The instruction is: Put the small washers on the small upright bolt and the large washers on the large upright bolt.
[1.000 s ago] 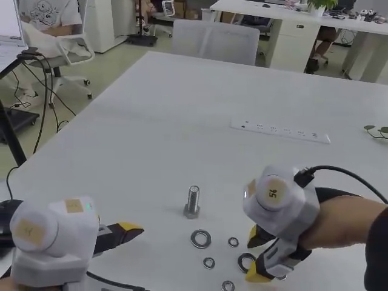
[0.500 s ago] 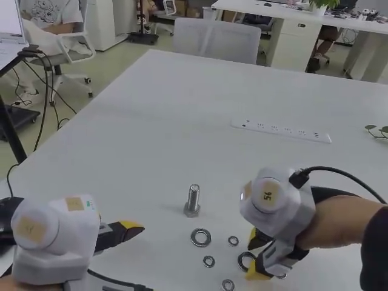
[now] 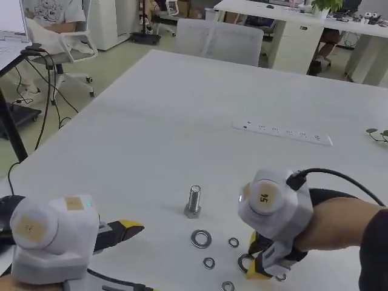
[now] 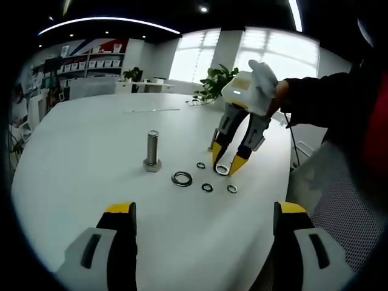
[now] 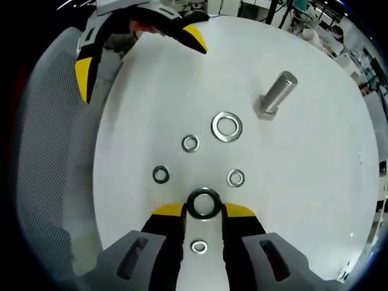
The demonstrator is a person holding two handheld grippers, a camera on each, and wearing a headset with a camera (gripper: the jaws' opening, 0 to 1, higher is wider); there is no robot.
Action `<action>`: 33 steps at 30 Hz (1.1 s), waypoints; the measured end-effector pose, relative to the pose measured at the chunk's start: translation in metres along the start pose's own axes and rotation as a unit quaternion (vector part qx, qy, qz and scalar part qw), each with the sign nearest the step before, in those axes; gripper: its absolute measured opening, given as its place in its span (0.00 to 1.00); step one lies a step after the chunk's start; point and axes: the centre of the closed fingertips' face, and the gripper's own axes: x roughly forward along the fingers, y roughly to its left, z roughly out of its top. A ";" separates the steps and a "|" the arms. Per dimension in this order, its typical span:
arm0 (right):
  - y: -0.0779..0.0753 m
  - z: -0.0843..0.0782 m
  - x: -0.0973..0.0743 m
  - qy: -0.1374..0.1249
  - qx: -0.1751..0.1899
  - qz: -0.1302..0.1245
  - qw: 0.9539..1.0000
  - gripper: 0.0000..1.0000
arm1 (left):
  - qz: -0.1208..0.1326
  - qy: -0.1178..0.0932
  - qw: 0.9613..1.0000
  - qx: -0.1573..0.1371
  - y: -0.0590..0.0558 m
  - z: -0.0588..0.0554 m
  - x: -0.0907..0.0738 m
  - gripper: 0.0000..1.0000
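Progress: early, by judgement; no washer sits on a bolt, and all six are down at the white table (image 3: 182, 121).
Bolt: silver hex-head bolt (image 3: 193, 200), upright on its head, thread bare.
Right gripper (image 4: 225, 167): fingers closed to the width of a large grey ring washer (image 5: 204, 191), tips against both its edges, at the table surface.
Left gripper (image 4: 205, 209): fingers wide apart, empty, well left of the bolt.
Loose stock: one large silver washer (image 5: 227, 127) near the bolt; four small washers (image 5: 190, 143) scattered around the grasped one.
Remaining: every washer to be sorted and threaded.
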 end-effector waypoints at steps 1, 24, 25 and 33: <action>0.000 0.000 0.000 0.000 0.000 0.000 1.000 0.24 | 0.000 0.000 1.000 0.000 0.000 0.000 0.000 0.94; -0.003 0.002 -0.006 0.001 0.001 -0.006 1.000 0.23 | -0.002 -0.007 1.000 0.001 -0.001 0.000 0.001 0.94; -0.003 0.003 -0.007 0.001 0.002 -0.007 1.000 0.23 | -0.001 -0.009 1.000 0.002 0.000 0.001 0.001 0.94; -0.005 0.005 -0.015 0.002 -0.001 -0.015 1.000 0.23 | 0.003 -0.018 1.000 0.001 0.002 0.004 0.000 0.94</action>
